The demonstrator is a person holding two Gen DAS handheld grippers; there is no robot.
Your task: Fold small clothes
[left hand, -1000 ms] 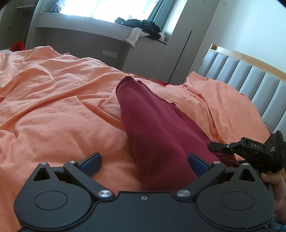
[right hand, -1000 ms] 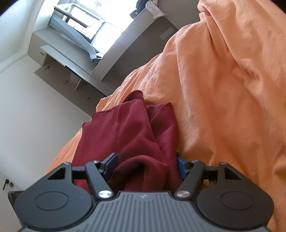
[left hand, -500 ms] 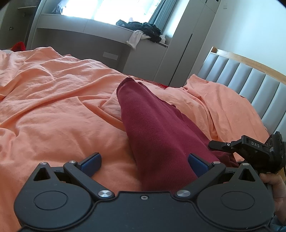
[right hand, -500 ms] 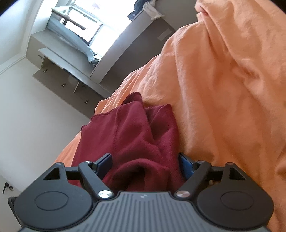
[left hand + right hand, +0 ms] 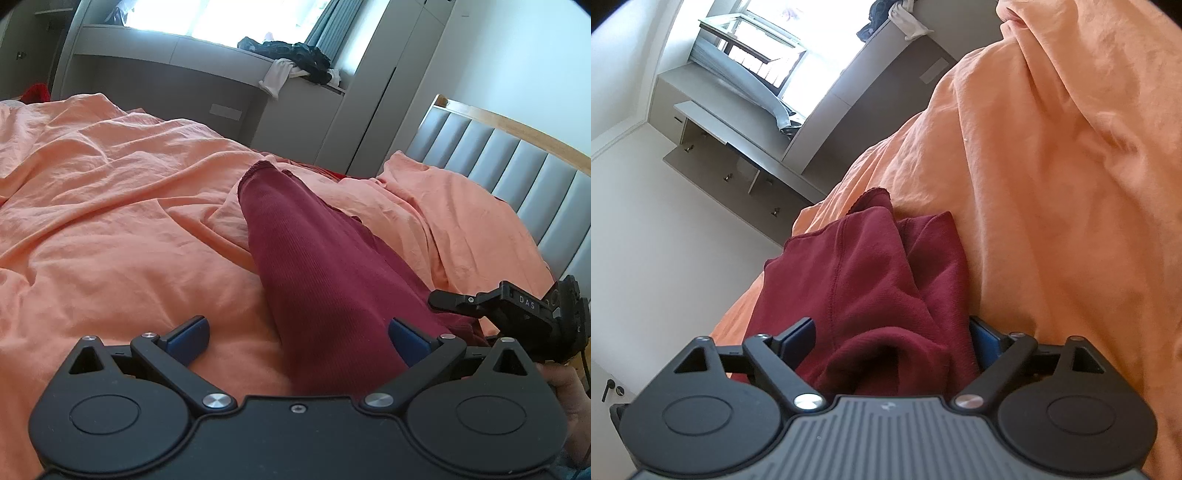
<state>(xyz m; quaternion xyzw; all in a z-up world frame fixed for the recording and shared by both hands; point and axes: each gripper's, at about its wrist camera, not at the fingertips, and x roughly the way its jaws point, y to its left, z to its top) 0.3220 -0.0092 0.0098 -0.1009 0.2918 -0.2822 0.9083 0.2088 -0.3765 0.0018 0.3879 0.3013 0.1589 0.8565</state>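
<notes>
As you look on: maroon garment [image 5: 871,291] lies centre frame on the orange bedsheet [image 5: 1052,184].
Right gripper [image 5: 890,343]: your jaws are opening, garment loose between.
Left gripper [image 5: 295,336]: jaws apart.

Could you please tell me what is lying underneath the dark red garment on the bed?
The dark red garment lies directly on the rumpled orange bedsheet, which shows all around it. Whatever sits beneath its folded layers is covered, so nothing else can be confirmed there.

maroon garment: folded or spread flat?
Folded. The garment lies doubled in bunched layers on the bedsheet, not spread flat.
</notes>
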